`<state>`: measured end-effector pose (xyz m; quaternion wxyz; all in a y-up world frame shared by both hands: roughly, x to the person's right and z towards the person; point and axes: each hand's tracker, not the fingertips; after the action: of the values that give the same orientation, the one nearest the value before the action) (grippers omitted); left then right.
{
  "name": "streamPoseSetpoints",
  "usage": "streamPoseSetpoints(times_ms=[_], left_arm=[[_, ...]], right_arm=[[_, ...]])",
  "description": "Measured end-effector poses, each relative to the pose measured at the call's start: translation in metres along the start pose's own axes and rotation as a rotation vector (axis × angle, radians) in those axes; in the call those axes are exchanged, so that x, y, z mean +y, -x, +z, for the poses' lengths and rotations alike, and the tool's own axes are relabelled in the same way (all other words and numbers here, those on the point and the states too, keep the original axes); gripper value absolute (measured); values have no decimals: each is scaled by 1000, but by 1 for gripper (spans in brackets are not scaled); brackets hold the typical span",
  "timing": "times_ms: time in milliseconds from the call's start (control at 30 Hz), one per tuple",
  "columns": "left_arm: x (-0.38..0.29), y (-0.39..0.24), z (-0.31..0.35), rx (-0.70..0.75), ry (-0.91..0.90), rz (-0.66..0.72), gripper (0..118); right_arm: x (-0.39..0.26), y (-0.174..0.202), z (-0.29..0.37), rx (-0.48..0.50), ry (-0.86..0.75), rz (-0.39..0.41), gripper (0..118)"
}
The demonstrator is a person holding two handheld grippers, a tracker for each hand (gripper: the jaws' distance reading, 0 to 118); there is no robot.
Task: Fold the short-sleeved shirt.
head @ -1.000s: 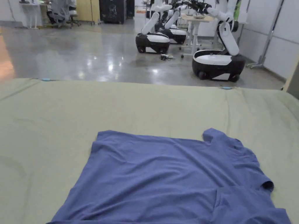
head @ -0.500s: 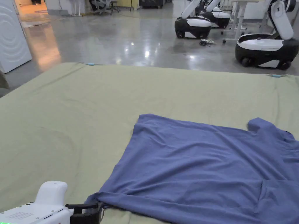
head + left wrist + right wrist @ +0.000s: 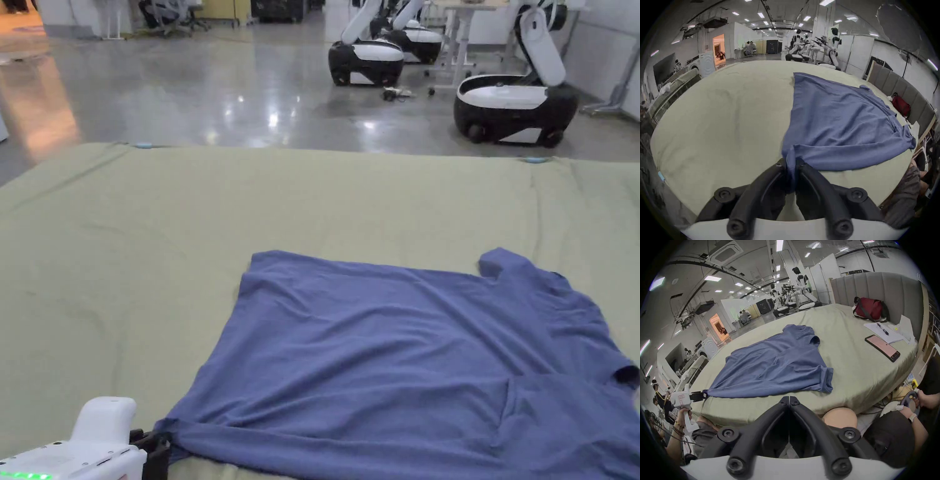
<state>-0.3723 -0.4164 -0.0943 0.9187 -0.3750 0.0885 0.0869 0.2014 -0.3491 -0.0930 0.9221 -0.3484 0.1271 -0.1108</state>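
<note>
Blue shirt (image 3: 412,356) spread on green sheet (image 3: 187,250), near corner pinched in left gripper (image 3: 790,164). Right gripper (image 3: 789,400) clenched empty off the near edge. Beyond: phone (image 3: 882,348), papers (image 3: 883,332), red bag (image 3: 869,309); wheeled robots (image 3: 512,106) on glossy floor (image 3: 187,106).

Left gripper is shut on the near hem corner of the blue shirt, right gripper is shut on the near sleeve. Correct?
Not quite. The left gripper is shut on the hem corner of the blue shirt, but the right gripper holds nothing: in the right gripper view its jaws are closed on each other, off the bed's near edge, short of the sleeve.
</note>
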Motion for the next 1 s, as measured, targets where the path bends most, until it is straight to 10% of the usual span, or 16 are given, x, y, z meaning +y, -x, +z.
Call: streamPoseSetpoints(times_ms=[200, 333, 633, 700, 767, 867, 1000], left_arm=[[2, 4, 11, -43, -21, 33, 8], [4, -3, 17, -49, -15, 7, 8], [6, -14, 23, -49, -11, -5, 8], [6, -13, 25, -49, -9, -6, 8], [6, -15, 25, -49, -6, -10, 8], [6, -13, 26, -60, -2, -7, 8], [8, -10, 38, -72, -11, 8, 8]], right_arm=[[20, -3, -8, -118, -9, 78, 4], [37, -26, -48, -155, 102, 69, 95], [59, -62, -124, -133, 273, 67, 93], [56, -59, -130, -114, 286, 77, 67], [52, -52, -126, -205, 254, 174, 11], [55, -57, -113, -70, 210, 49, 6], [58, -46, -101, -128, 208, 163, 6]])
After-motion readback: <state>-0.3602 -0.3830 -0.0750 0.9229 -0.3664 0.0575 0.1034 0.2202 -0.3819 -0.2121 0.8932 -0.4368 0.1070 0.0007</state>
